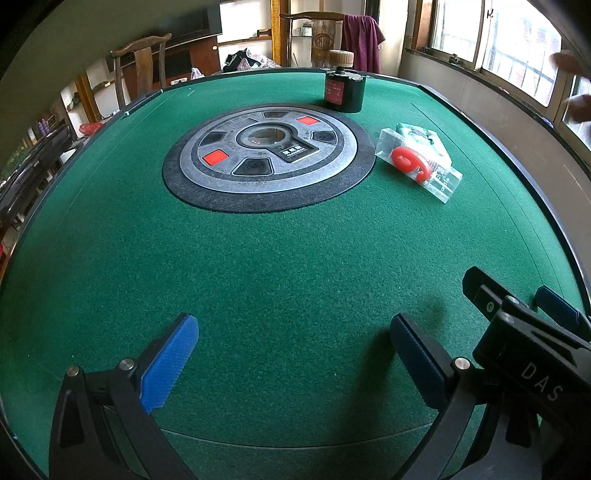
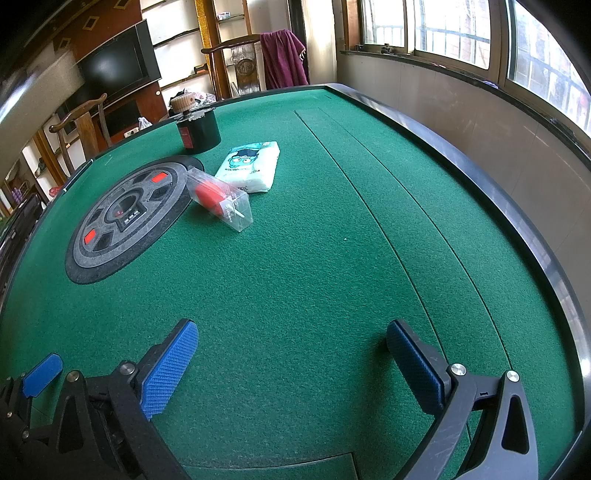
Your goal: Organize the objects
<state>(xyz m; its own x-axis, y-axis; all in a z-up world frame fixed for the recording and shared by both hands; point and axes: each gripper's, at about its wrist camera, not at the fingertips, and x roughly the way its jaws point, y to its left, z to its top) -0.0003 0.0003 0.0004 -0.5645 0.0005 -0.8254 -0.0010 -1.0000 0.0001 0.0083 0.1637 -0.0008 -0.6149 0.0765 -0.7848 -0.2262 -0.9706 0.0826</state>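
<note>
A black canister [image 1: 343, 92] [image 2: 197, 133] with a wooden knob stands at the far side of the green felt table [image 1: 280, 258] [image 2: 314, 258]. Beside the table's round centre panel [image 1: 267, 157] [image 2: 129, 218] lies a clear plastic box [image 1: 417, 166] [image 2: 223, 201] with a red item inside. A white and green tissue pack [image 1: 419, 134] [image 2: 249, 166] lies against the box. My left gripper [image 1: 295, 339] hovers open over bare felt near the front edge. Just to its right, my right gripper [image 2: 291, 347] [image 1: 517, 295] is open too. Neither holds anything, and both are far from the objects.
A raised black rim [image 2: 498, 192] borders the table, with a wall and windows [image 2: 443, 33] beyond it on the right. Wooden chairs [image 1: 144, 66] [image 2: 236, 62] stand behind the far edge, one draped with a purple cloth [image 1: 362, 40]. Blurred fingers [image 1: 569, 62] show at the upper right.
</note>
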